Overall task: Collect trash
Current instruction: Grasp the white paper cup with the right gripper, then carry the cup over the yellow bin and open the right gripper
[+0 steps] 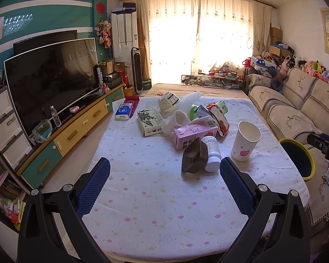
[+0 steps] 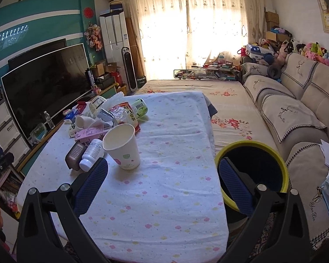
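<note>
Both my jaws gape wide and empty above bare near cloth of the floral-clothed surface point(image 1: 155, 197). The white paper cup point(image 2: 122, 145) stands beside mid-surface litter; the yellow-rimmed bin point(image 2: 255, 144) sits off its right edge.

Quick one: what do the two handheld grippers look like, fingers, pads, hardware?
Both look identical. The left gripper and right gripper each have two black, angular plastic finger arms with triangular cutouts and round silver bolt heads at the pivots. The fingers carry long blue pads with a fine diamond-grid texture. No cables or markings show. No sleeve is clearly visible.
</note>
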Motion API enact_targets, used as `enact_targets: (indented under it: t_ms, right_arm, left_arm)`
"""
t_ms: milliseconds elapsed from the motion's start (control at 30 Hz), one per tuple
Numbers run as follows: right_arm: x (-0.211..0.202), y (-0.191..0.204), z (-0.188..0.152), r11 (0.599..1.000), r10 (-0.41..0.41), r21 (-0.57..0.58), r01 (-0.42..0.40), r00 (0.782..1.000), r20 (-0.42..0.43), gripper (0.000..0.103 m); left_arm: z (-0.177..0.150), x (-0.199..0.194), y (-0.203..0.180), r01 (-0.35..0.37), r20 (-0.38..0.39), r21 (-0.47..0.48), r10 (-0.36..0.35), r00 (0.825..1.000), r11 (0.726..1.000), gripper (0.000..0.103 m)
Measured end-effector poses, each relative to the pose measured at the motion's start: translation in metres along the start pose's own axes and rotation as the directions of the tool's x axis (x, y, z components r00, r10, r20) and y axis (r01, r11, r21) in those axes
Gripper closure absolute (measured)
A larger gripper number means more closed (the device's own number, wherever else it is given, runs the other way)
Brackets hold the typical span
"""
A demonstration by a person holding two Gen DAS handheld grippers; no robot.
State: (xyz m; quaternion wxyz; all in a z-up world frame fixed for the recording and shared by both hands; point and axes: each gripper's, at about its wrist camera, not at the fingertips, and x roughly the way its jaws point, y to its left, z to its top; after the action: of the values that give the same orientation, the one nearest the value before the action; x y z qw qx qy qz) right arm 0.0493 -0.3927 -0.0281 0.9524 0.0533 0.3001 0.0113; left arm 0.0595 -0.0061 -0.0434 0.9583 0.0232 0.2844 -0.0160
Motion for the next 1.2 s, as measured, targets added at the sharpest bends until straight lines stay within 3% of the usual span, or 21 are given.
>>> enact_targets:
  t_ms: [100, 267, 367, 533, 633, 800, 967, 1100, 1200]
  right_arm:
    - [0.026, 0.010, 0.018, 0.999, 0.036, -0.013, -0.037, 0.999, -0.028, 0.008]
    - [0.088, 0.025, 0.045, 0.994, 0.099, -0.022, -0.102, 0.986, -0.131, 0.045]
    - [0.129, 0.036, 0.050, 0.991, 0.126, -0.019, -0.134, 0.965, -0.229, 0.060]
    - [0.168, 0.047, 0.043, 0.992, 0.091, -0.052, -0.114, 0.942, -0.324, 0.071]
    - [0.177, 0.047, 0.037, 0.993, 0.087, -0.050, -0.111, 0.935, -0.344, 0.093]
    - [0.173, 0.035, 0.034, 0.991, 0.128, -0.003, -0.136, 0.940, -0.317, 0.096]
    - [0.145, 0.009, 0.046, 0.990, 0.141, 0.051, -0.133, 0.962, -0.234, 0.096]
    - [0.115, -0.045, 0.053, 0.992, 0.053, 0.123, -0.034, 0.986, -0.158, 0.096]
    - [0.102, -0.100, 0.047, 0.976, -0.059, 0.200, 0.088, 0.988, -0.145, 0.096]
  left_arm:
    - [0.002, 0.017, 0.003, 0.007, -0.026, -0.011, -0.008, 1.000, 1.000, 0.004]
    - [0.008, 0.047, 0.006, 0.009, -0.063, -0.016, -0.010, 0.998, 1.000, 0.004]
    - [0.013, 0.062, 0.007, 0.007, -0.070, -0.019, -0.009, 0.997, 1.000, 0.004]
    - [0.020, 0.082, 0.008, 0.012, -0.083, -0.023, -0.014, 0.996, 1.000, 0.004]
    - [0.021, 0.093, 0.006, 0.026, -0.098, -0.020, -0.028, 0.995, 0.999, 0.004]
    - [0.022, 0.108, -0.004, 0.048, -0.118, -0.007, -0.049, 0.992, 0.999, 0.004]
    - [0.023, 0.106, -0.013, 0.067, -0.111, 0.005, -0.066, 0.992, 0.998, 0.004]
    - [0.024, 0.103, -0.020, 0.087, -0.104, 0.009, -0.085, 0.991, 0.996, 0.004]
    - [0.024, 0.105, -0.024, 0.091, -0.111, 0.010, -0.090, 0.990, 0.996, 0.004]
